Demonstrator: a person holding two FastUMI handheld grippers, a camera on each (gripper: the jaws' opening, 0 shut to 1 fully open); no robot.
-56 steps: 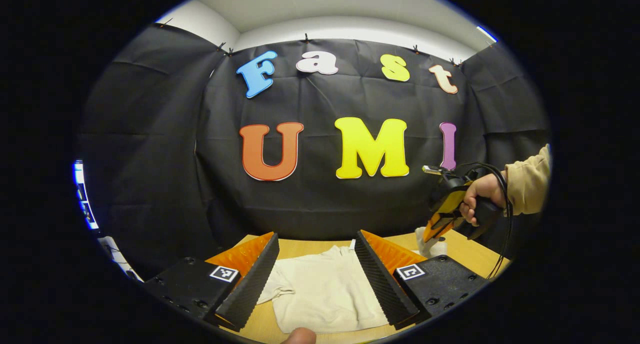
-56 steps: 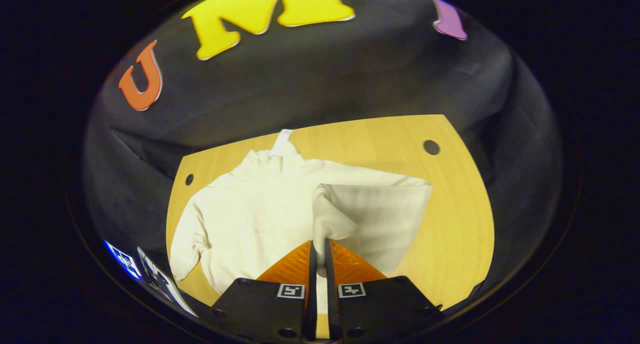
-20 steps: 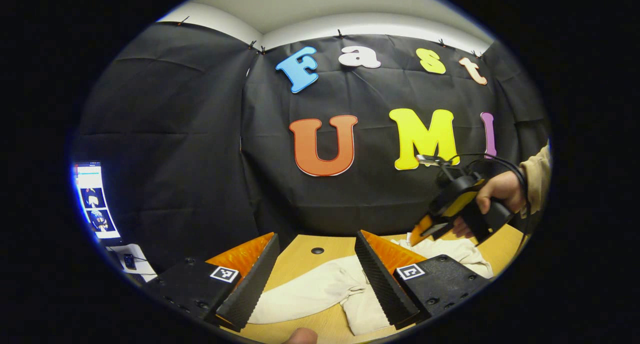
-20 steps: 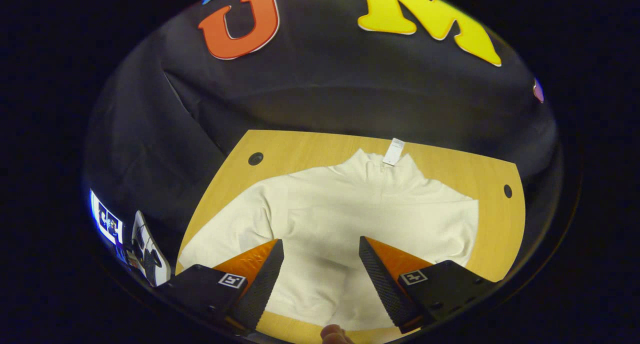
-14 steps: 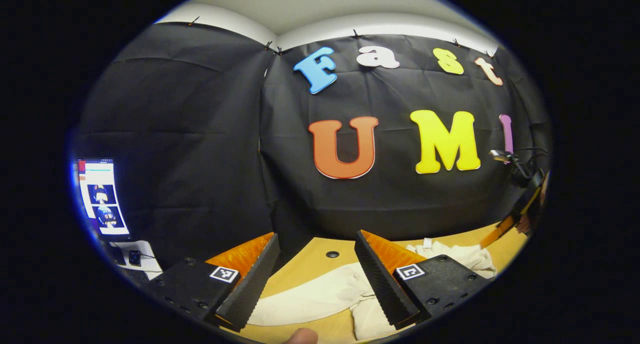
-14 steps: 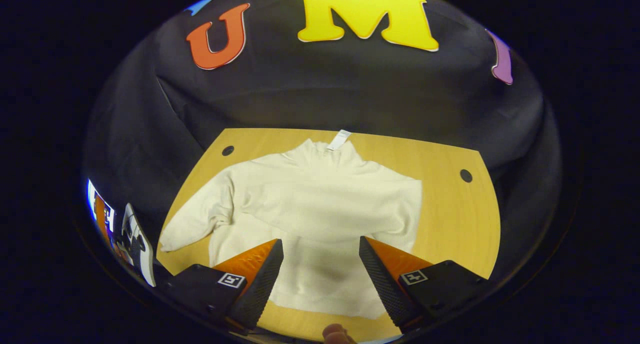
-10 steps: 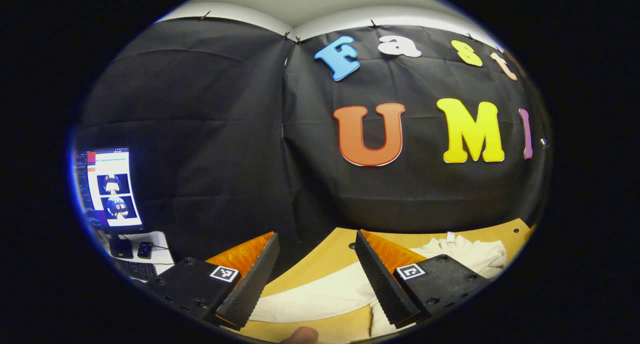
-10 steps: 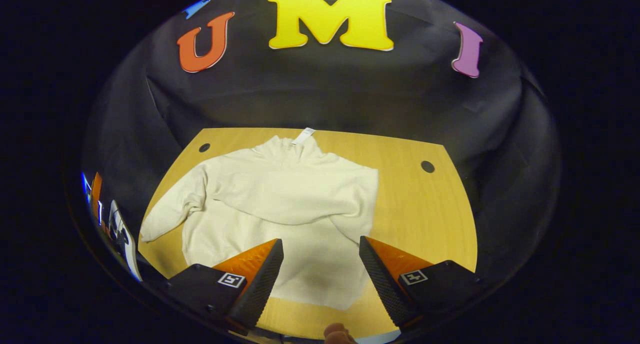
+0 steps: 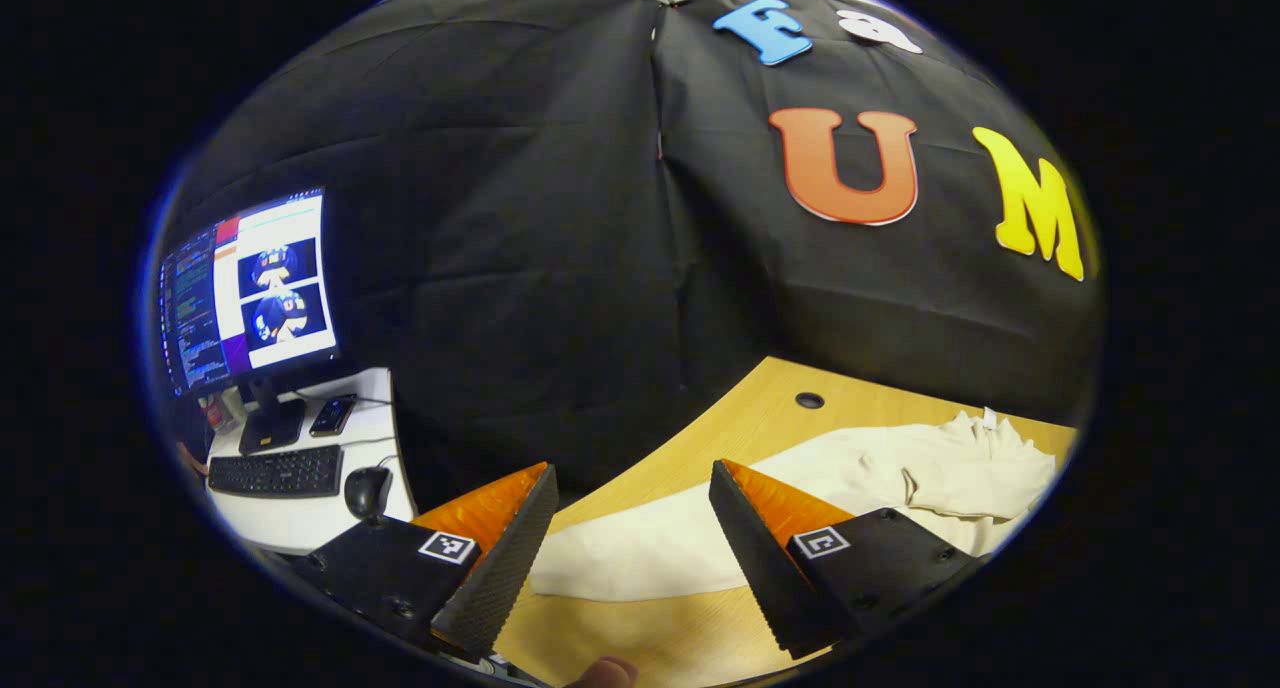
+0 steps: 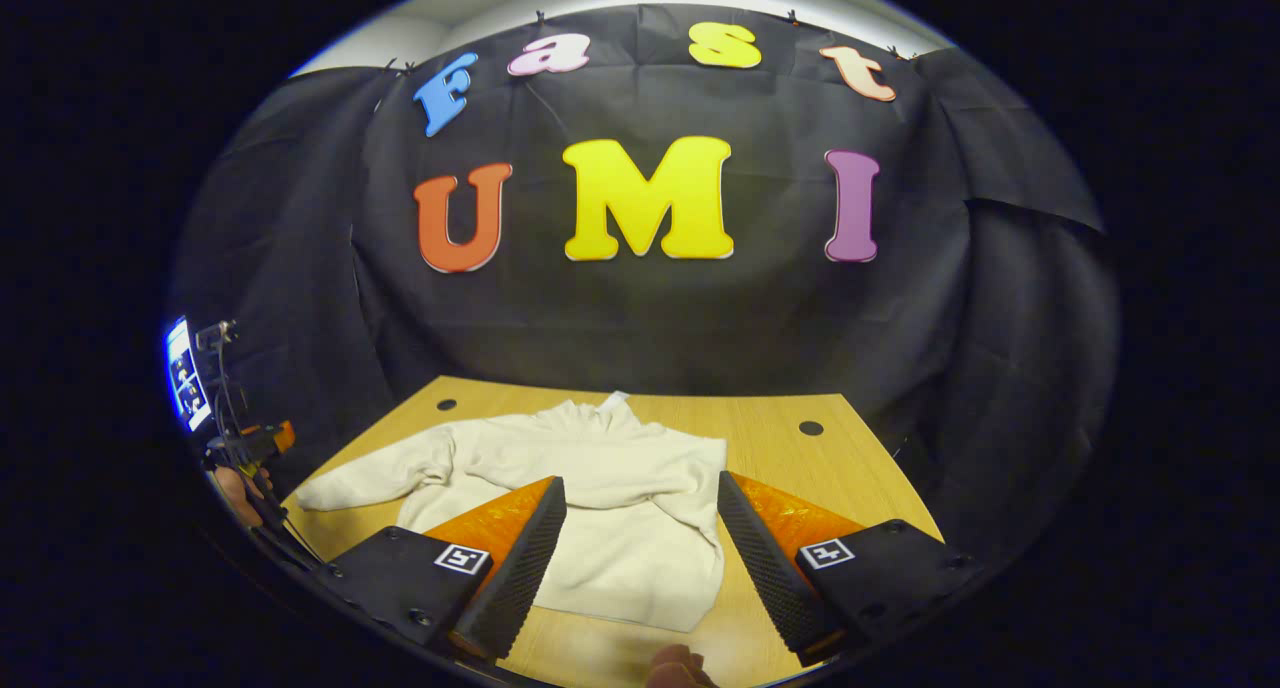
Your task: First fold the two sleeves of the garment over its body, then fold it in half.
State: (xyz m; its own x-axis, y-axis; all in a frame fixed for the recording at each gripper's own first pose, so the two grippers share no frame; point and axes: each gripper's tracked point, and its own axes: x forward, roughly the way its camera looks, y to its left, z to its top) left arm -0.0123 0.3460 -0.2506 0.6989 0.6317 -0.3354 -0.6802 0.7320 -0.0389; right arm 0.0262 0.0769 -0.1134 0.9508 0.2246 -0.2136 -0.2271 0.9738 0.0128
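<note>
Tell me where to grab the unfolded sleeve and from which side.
Grip the cuff end of the unfolded sleeve, coming with the left gripper from the table's outer edge. The sleeve lies flat, stretched away from the sweater, so its free tip likely lifts most easily.

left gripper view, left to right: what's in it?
Lit computer monitor → black keyboard → black mouse → left hand-held gripper, open → round hole in the wooden table → cream long-sleeved garment.
</note>
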